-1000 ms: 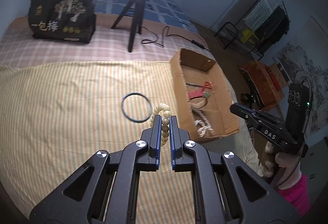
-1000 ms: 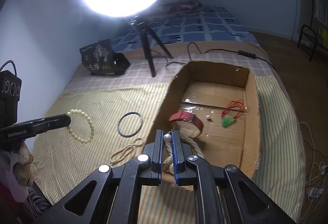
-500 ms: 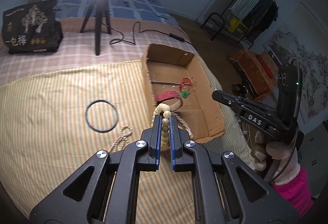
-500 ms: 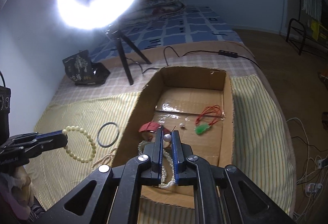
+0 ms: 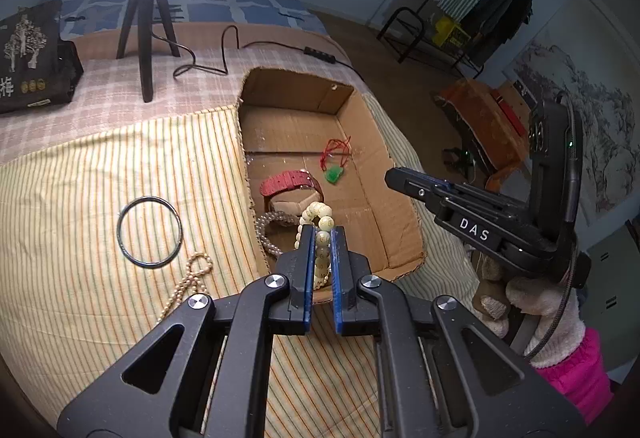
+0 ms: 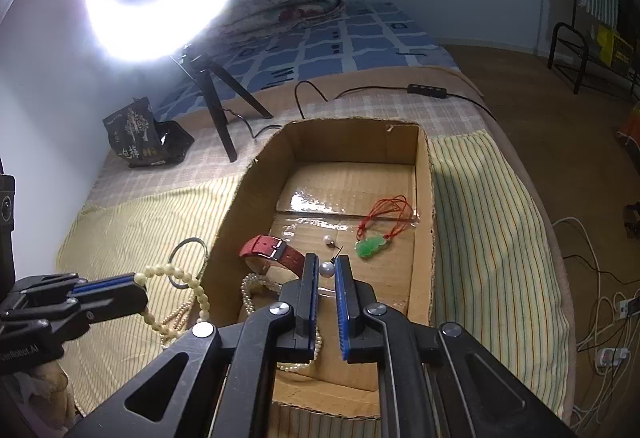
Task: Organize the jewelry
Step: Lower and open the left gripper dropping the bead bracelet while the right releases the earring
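My left gripper (image 5: 323,234) is shut on a cream bead bracelet (image 5: 316,215), which hangs over the near left corner of the open cardboard box (image 5: 396,173). In the right wrist view the same bracelet (image 6: 188,286) dangles from the left gripper (image 6: 138,288) beside the box wall (image 6: 232,213). My right gripper (image 6: 327,264) is shut on a pearl earring (image 6: 327,270) above the box floor. Inside lie a red-strapped watch (image 6: 272,252), a green pendant on red cord (image 6: 372,246), a second pearl earring (image 6: 329,239) and a pearl strand (image 6: 250,292).
On the striped cloth left of the box lie a dark bangle (image 5: 149,232) and a beaded necklace (image 5: 192,276). A ring light on a tripod (image 6: 216,109), its cable and a black bag (image 6: 140,135) stand behind. The bed edge drops to the floor at right.
The left gripper has carried the bead bracelet rightward, from above the cloth near the bangle to the box's near corner. The right gripper with the pearl earring moved slightly further over the box.
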{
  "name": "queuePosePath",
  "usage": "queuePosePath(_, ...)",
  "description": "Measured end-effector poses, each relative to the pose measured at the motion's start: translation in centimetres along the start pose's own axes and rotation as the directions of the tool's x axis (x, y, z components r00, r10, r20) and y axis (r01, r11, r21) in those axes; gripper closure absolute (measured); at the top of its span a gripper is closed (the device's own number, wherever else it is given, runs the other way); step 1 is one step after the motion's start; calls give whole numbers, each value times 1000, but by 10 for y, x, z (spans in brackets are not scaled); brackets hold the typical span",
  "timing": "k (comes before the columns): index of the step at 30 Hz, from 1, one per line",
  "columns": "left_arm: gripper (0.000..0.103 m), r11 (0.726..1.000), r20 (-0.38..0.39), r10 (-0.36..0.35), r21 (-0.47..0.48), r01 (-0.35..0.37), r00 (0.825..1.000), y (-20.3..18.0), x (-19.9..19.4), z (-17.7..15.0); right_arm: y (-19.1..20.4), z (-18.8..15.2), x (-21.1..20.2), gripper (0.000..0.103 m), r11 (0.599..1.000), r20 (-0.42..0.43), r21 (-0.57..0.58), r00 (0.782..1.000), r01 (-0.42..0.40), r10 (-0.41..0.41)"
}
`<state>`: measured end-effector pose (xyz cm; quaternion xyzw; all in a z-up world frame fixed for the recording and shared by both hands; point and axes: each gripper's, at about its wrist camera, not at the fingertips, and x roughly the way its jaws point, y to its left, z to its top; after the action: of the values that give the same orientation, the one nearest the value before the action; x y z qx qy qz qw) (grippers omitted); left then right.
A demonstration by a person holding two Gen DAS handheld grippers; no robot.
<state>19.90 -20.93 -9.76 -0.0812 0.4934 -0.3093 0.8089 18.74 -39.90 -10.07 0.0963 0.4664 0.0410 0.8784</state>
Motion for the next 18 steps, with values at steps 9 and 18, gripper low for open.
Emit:
queuePosePath(9,98,1000,-26,4,2,-4,1000,1,12,-2,-2,-2,2,89,1000,-7,7,1000,-10,10)
queuePosePath(18,55,999,-32,38,18,-38,999,2,13,-7,-1,2,-1,23,998,26,45,999,34,-35)
